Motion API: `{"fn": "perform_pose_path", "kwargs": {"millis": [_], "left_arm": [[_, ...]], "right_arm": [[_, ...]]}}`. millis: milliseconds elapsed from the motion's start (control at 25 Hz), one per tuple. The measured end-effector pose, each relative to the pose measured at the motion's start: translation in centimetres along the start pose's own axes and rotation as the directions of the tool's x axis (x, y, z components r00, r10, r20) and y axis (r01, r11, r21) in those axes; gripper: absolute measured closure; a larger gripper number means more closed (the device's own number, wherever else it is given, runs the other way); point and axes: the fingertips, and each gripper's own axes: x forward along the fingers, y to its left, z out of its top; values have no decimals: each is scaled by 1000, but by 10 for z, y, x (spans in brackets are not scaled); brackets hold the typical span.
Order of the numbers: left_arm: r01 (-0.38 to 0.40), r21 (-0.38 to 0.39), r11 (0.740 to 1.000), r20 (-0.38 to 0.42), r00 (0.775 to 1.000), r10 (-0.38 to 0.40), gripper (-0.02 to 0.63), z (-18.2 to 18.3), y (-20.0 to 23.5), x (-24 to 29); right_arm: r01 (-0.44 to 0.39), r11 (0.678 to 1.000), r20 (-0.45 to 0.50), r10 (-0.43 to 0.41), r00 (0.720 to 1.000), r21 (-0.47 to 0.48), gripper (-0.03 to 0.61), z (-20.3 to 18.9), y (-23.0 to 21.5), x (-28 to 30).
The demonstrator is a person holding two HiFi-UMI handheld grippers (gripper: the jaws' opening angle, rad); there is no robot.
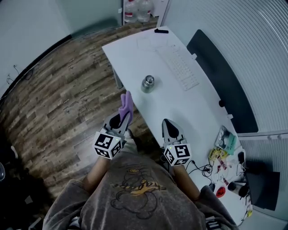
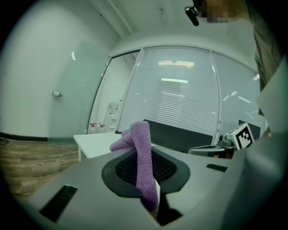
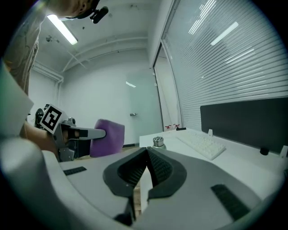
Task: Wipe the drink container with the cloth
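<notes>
Left gripper pinches the purple cloth; right gripper is closed on nothing. The drink container stands on the table, ahead of both, untouched.

Office. White bench carries a white keyboard, with a dark divider panel along its far edge and horizontal blinds covering the wall behind. Wood-pattern plank floor. What looks like a glass partition with a small handle on it. Large water bottles in the corner. Cable tangle and small desk clutter at the bench's near end.
</notes>
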Motion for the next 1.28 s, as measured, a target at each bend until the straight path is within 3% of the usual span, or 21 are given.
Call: {"fn": "perform_pose_path", "kwargs": {"millis": [440,880,1120,1280], "left_arm": [[126,8,992,-41,991,-126,561,19,53,69],[156,-18,988,-79,984,-157,561,16,82,107],[170,-14,985,-90,981,-171,561,14,92,124],[177,-8,984,-96,980,-177,561,13,99,133]], "right_arm": [[102,994,7,-102,995,50,583,31,-37,81],[81,997,-39,-80,996,19,566,35,-44,117],[47,999,-55,-46,997,18,493,34,-48,140],[-17,1000,-85,18,996,11,380,29,-42,161]]}}
